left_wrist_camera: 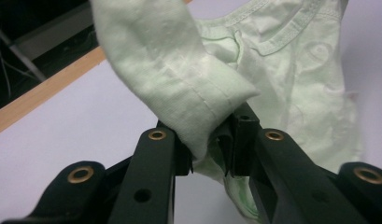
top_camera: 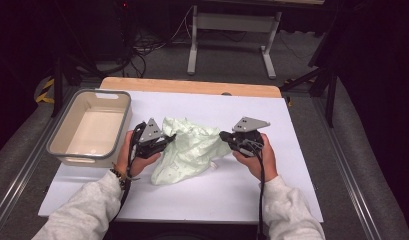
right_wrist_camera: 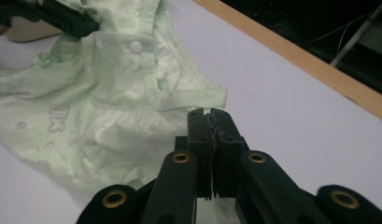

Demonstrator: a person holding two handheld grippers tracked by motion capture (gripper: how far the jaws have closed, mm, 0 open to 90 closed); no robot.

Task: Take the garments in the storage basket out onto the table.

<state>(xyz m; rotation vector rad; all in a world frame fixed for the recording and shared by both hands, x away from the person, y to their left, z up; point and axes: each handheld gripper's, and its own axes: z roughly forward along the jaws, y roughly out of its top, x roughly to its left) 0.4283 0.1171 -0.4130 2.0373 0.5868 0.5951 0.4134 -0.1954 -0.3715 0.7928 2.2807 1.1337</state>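
One grey bin (top_camera: 89, 127) sits far left on our surface (top_camera: 272, 180), nothing inside. Our left tool (left_wrist_camera: 212, 144) and right tool (right_wrist_camera: 210, 122) each clench the pale-green garment (top_camera: 192, 150) mid-surface.

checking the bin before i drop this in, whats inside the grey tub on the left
The grey tub looks empty: its pale floor shows bare in the high view. The near wall hides a strip of the floor on the person's side, so nothing can be told there. The green garment lies on the table beside it.
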